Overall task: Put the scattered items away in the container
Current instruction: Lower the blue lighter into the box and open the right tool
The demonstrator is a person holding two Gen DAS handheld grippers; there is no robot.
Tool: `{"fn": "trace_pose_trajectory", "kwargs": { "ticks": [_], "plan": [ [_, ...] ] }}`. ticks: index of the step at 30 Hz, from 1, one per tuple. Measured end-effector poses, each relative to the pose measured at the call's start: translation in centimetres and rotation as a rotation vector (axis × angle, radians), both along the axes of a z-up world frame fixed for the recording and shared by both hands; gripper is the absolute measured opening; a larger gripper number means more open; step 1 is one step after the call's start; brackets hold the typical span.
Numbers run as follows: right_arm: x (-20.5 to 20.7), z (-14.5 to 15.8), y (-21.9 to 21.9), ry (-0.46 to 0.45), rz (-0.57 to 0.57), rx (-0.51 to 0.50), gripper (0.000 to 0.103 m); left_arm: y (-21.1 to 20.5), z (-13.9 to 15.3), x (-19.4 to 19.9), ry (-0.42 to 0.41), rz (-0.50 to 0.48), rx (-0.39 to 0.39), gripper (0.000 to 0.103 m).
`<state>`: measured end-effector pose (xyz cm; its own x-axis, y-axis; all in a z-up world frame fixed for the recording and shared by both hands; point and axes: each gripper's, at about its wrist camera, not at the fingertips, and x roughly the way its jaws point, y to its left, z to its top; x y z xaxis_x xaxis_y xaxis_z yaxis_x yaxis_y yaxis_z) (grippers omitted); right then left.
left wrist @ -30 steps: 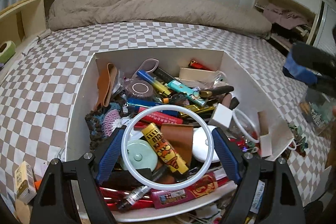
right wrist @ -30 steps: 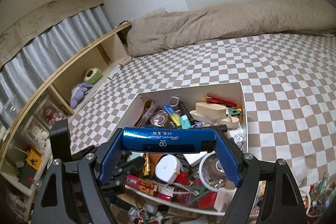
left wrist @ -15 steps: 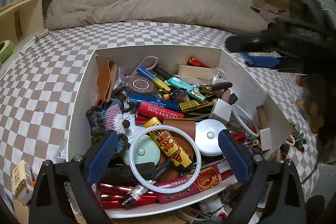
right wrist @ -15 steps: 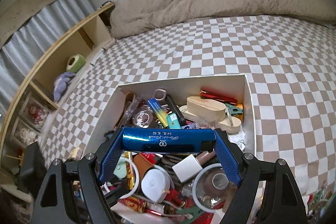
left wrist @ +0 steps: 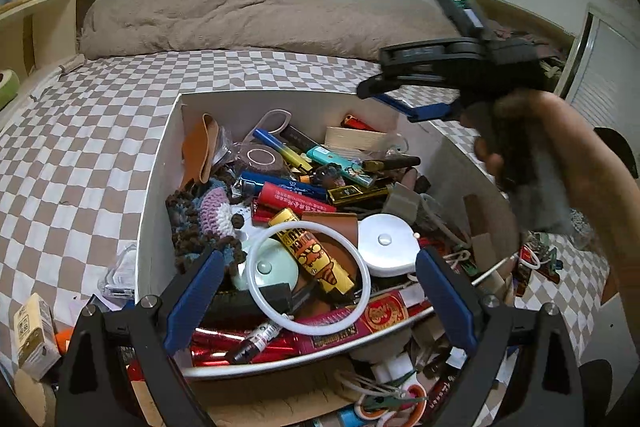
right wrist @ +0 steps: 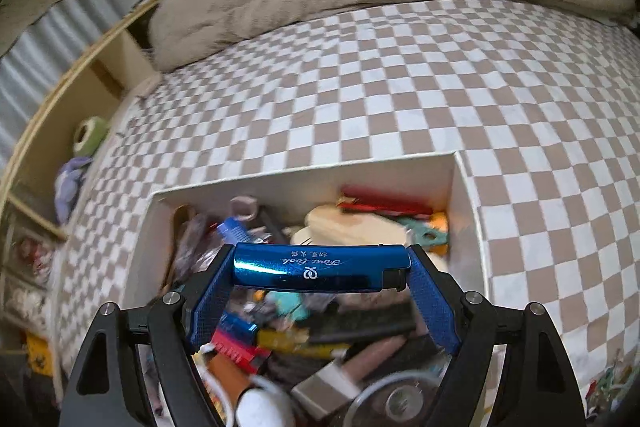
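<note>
A white open box [left wrist: 160,163] on the checkered bed cover is packed with lighters, tubes, round tins and crochet pieces. My left gripper [left wrist: 320,287] stands open over its near end. A white ring [left wrist: 252,279] lies loose on the pile between the left fingers, touching neither. My right gripper [right wrist: 322,261] is shut on a shiny blue lighter [right wrist: 320,269], held end to end across its tips, above the box [right wrist: 468,211]. In the left wrist view the right gripper [left wrist: 420,113] and the hand holding it hang over the box's far right corner.
Loose items lie outside the box: a small carton [left wrist: 34,331] at its near left, scissors and clips [left wrist: 400,399] in front, more bits [left wrist: 536,259] on the right. A beige duvet [left wrist: 240,19] lies at the bed's far end. A wooden shelf [right wrist: 60,131] runs along the left.
My left jaws spread wide and let go of the white ring, which now rests in the box. My right gripper carried the blue lighter lower, over the box, tilting down.
</note>
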<state>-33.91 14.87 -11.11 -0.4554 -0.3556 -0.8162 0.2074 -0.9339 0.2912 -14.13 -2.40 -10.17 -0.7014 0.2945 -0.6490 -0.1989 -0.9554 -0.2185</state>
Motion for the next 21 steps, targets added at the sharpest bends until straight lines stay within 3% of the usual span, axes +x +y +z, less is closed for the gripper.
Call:
{"fn": "trace_pose_trajectory", "kwargs": {
  "ticks": [10, 11, 13, 21],
  "plan": [
    [-1.5, -0.6, -0.8, 0.033, -0.07, 0.136, 0.086, -1.4, 0.0, 0.2, 0.008, -0.001, 0.071, 0.098],
    [-1.4, -0.5, -0.7, 0.034, -0.067, 0.134, 0.095, -1.4, 0.0, 0.2, 0.006, 0.001, 0.073, 0.098],
    [-1.1, -0.1, -0.6, 0.047, -0.061, 0.128, 0.101, -1.6, -0.1, 0.3, 0.005, 0.003, 0.071, 0.098],
    [1.3, 0.3, -1.2, 0.036, 0.027, 0.165, 0.101, -2.1, 0.2, 0.6, 0.009, 0.022, 0.073, 0.098]
  ]
}}
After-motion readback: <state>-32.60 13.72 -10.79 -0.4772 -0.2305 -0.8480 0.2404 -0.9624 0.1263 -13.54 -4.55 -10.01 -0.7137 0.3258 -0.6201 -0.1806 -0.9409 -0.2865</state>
